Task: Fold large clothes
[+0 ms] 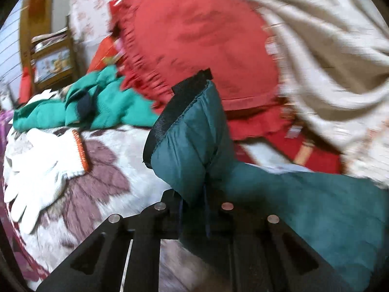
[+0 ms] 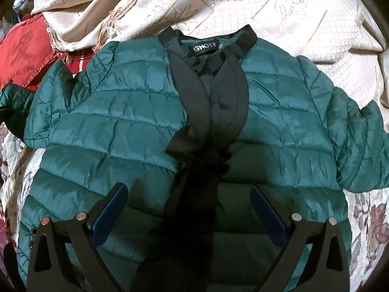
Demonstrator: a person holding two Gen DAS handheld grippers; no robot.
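Note:
A dark green quilted jacket (image 2: 136,112) with black collar and front trim lies spread face up on the bed, its label at the top. My right gripper (image 2: 188,206) hovers open above its lower front, blue pads wide apart with nothing between them. In the left wrist view my left gripper (image 1: 193,194) is shut on the jacket sleeve's cuff end (image 1: 187,146), which bulges up between the fingers with its black edging (image 1: 170,119) showing. The rest of the sleeve trails off to the right.
A red ruffled cushion (image 1: 194,36) and a beige patterned cloth (image 1: 328,36) lie behind the sleeve. A bright green garment (image 1: 102,107) and a white glove with orange cuff (image 1: 41,170) rest on the floral blanket (image 1: 104,194). A wooden shelf (image 1: 51,56) stands at the far left.

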